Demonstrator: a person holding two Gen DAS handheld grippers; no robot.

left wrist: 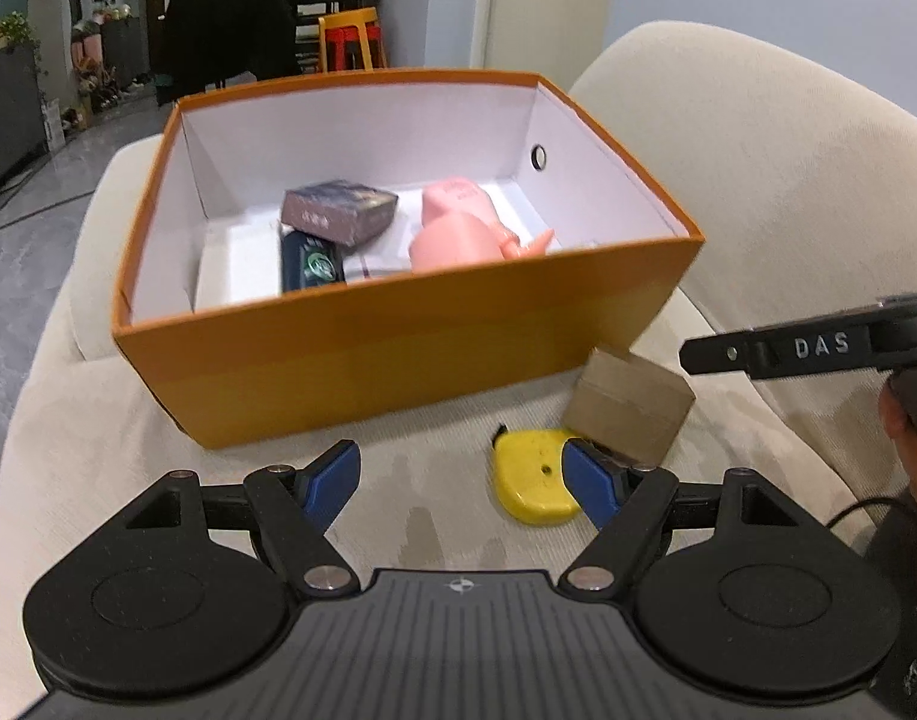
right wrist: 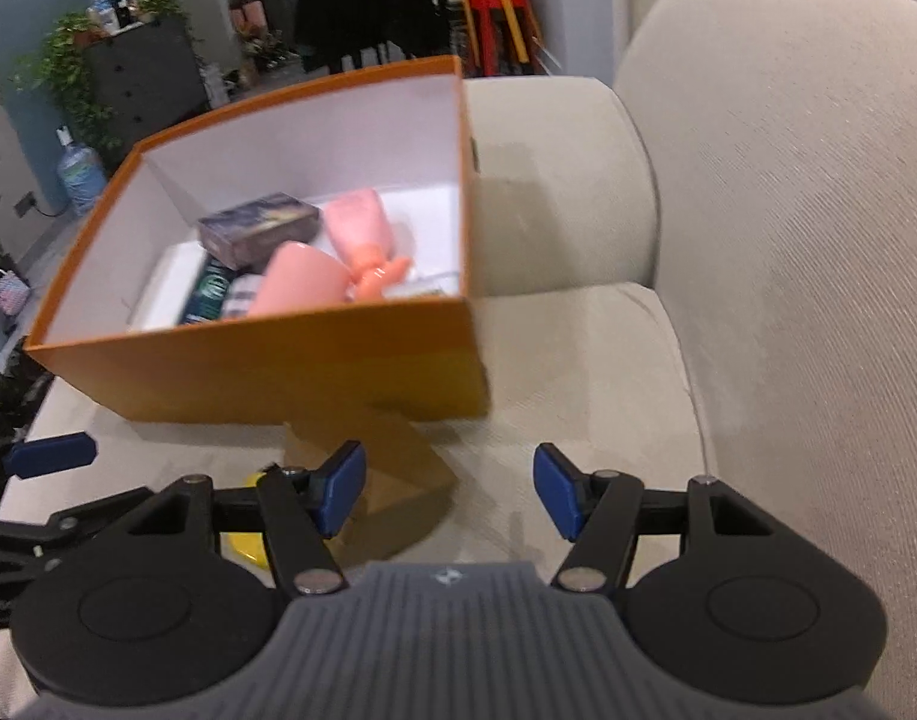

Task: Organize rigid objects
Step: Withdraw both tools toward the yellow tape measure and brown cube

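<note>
Both grippers stand open and empty. Low in the left wrist frame, the left gripper (left wrist: pixel 461 480) sits beside the yellow tape measure (left wrist: pixel 533 477), which touches the brown block (left wrist: pixel 629 414). Closing off-centre could shove it away. The right gripper (right wrist: pixel 449 489) seems aimed past the block, though blur hides this.
</note>
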